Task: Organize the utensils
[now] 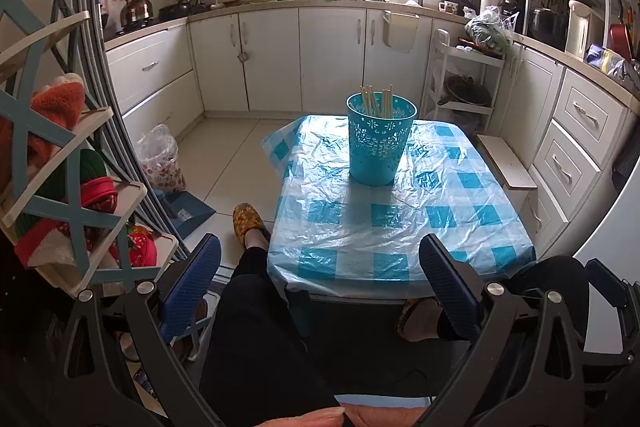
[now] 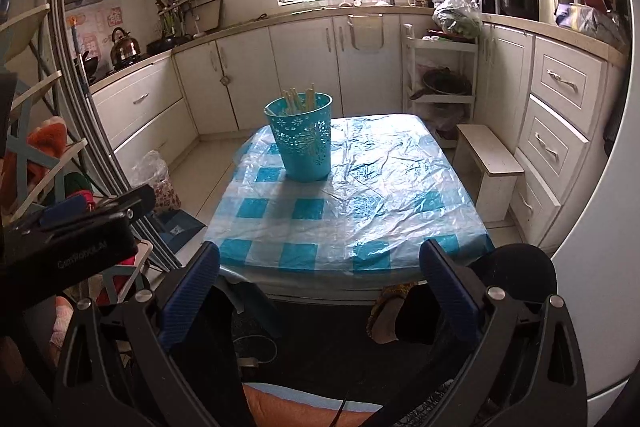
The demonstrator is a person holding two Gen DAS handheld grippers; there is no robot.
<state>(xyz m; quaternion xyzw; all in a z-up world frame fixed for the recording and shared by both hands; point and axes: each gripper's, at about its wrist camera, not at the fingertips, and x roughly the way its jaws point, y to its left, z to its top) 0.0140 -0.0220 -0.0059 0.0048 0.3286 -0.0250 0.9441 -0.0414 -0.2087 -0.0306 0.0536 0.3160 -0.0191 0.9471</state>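
Teal perforated holder (image 1: 381,139) (image 2: 301,137) stands upright on the bench (image 1: 400,227) (image 2: 380,195), toward its far end, left of centre in the right wrist view. Inside it: a bunch of pale chopsticks (image 1: 378,101) (image 2: 300,99), tips sticking up above the rim, leaning a little; count unclear. Bench is covered by a blue-and-white checked plastic sheet (image 1: 440,187) (image 2: 400,167), wrinkled, nothing else lying on it.

Left gripper (image 1: 320,265): jaws released, spread wide, holding nothing, held low at the near edge of the bench, well apart from the holder. Right gripper (image 2: 320,267): same, jaws wide apart and empty, near edge, well apart from the holder.

Person's dark-clad legs (image 1: 256,327) and a patterned slipper (image 1: 246,221) show below the bench. White stool (image 2: 488,159) beside the bench's right side. Shelf rack (image 1: 60,147) with red and green cloth items at left.
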